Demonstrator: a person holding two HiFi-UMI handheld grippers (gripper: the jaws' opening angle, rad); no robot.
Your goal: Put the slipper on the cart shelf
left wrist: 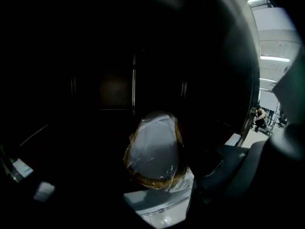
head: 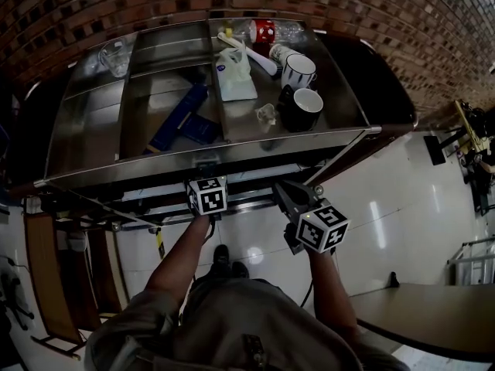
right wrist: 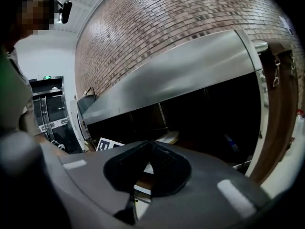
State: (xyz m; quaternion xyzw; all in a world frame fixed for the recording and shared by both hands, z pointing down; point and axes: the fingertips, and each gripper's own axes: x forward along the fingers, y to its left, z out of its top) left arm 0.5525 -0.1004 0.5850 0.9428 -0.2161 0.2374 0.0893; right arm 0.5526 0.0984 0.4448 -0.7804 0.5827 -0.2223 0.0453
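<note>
Left jaws: in the left gripper view the left gripper (head: 207, 181) seemed closed on the near end of a pale slipper with a tan rim, wrapped in clear plastic film (left wrist: 153, 149). One dark jaw lay against the slipper's right side. The other was lost in shadow, so the hold is a judgement.
Right jaws: the right gripper (right wrist: 143, 162) had its jaws drawn together with only a thin slit between them, and nothing was in them.
Slipper's place: it stood toe-up in front of the left gripper, inside the dark space under the cart's top. Whether its sole touched the shelf could not be told.
Handling: it was probably light and soft, bending under a hard squeeze. The film looked slick and loose, so a grip on film alone could slide. The firmer rim or heel was likely the best place to hold.
Cart: in the head view the left gripper reached in under the near edge of the stainless-steel cart (head: 232, 151), while the right gripper hung just to its right, outside the cart.
Bench on top: the cart's upper level served as a bench with a white mug (head: 298, 69), a black mug (head: 302, 108), a clear glass cup (head: 116, 55) and a blue flat packet (head: 179, 117).
Surroundings: a red brick wall (head: 371, 14) rose at the far side, and a glossy white floor (head: 371, 207) lay below.
</note>
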